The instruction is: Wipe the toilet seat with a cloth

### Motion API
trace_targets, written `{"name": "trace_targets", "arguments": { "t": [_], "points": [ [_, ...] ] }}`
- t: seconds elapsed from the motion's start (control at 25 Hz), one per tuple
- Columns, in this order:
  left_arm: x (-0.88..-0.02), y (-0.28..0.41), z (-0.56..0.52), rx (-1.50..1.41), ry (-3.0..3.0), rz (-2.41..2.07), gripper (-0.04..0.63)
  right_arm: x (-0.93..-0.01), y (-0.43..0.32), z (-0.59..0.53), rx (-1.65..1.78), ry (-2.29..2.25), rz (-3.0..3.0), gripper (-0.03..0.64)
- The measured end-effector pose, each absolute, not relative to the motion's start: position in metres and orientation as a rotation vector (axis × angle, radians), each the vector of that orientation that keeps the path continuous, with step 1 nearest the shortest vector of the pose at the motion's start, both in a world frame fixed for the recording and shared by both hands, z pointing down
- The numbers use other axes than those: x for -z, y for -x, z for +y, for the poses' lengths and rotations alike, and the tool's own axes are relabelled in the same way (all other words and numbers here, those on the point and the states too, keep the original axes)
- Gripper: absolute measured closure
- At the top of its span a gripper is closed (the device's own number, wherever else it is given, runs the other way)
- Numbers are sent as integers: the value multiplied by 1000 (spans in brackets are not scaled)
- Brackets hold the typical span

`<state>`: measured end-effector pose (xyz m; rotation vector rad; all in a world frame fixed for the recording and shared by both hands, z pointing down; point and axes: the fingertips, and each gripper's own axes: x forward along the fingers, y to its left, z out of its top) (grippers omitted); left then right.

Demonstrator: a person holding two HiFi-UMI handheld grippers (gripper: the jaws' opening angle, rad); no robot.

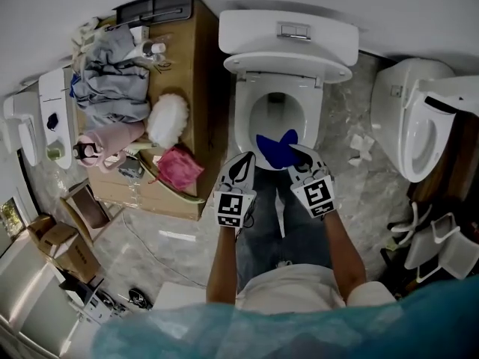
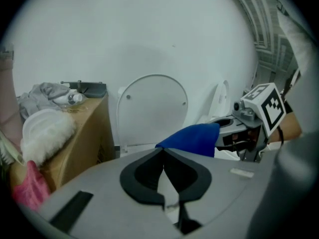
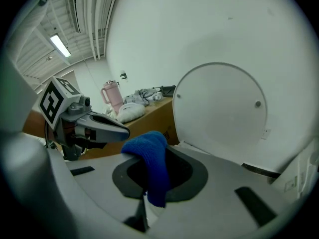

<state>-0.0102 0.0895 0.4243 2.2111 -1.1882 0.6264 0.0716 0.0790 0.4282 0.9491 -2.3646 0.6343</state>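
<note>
Head view: the right gripper (image 1: 299,154) holds a blue cloth (image 1: 274,149) at the front edge of the toilet seat (image 1: 242,122), with the lid (image 1: 288,32) raised; the left gripper (image 1: 244,160) hangs just beside the cloth. Left gripper view: its jaws are pressed together on nothing. Right gripper view: jaws clenched on the cloth, which droops between them. Wiping looks barely begun, with the sides and back of the seat left to do. A brown box (image 1: 191,73) heaped with clothes (image 1: 112,77) on the left and a second toilet (image 1: 419,126) on the right flank the work without blocking it
</note>
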Motion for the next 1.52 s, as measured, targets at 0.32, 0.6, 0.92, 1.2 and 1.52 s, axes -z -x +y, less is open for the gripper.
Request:
{"name": "trace_targets", "arguments": {
  "t": [0.32,0.6,0.92,1.2,1.52],
  "points": [
    [-481,34,99,-631,-2137,-1169,584,-492,-45,83,-691,-943,-2294,597],
    [-524,46,101,-630,-2090,-1168,584,-540,-26,81,-705,-884,-2259,597],
    [-560,57,99,-630,-2046,-1174,584,-585,1,72,-698,-792,-2235,597],
    [-587,63,93,-632,-2011,-1166,584,-618,19,62,-699,-737,-2212,597],
    [-610,67,82,-640,-1991,-1156,584,-649,32,46,-682,-689,-2191,597]
  ]
}}
